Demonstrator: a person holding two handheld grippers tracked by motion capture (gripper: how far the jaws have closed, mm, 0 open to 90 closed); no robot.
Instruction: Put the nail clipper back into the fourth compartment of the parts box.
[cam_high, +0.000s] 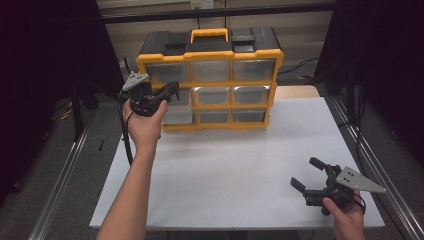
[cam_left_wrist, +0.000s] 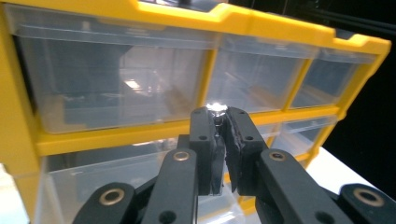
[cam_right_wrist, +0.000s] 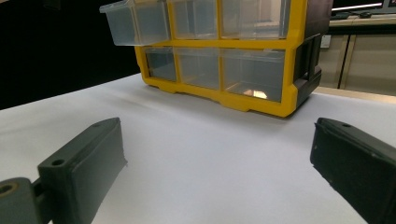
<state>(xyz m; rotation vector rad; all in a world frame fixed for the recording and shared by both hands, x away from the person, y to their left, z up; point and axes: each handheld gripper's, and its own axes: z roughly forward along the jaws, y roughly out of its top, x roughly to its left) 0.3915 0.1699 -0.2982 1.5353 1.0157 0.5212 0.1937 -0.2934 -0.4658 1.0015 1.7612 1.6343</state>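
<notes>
Partly hidden – drawer (pulled out), left gripper clamped.

The high view looks forward and down over the whole counter, the left gripper view faces the yellow drawer cabinet from very near, and the right gripper view sees this same cabinet from far across the counter.

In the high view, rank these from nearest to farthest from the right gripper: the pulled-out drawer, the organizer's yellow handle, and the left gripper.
From the right gripper, low at the table's right edge:
1. Pulled-out drawer, middle row at the organizer's left end.
2. Left gripper, just above that drawer, its jaws clamped on the drawer's front.
3. Yellow handle, on top of the organizer, at the back.
</notes>
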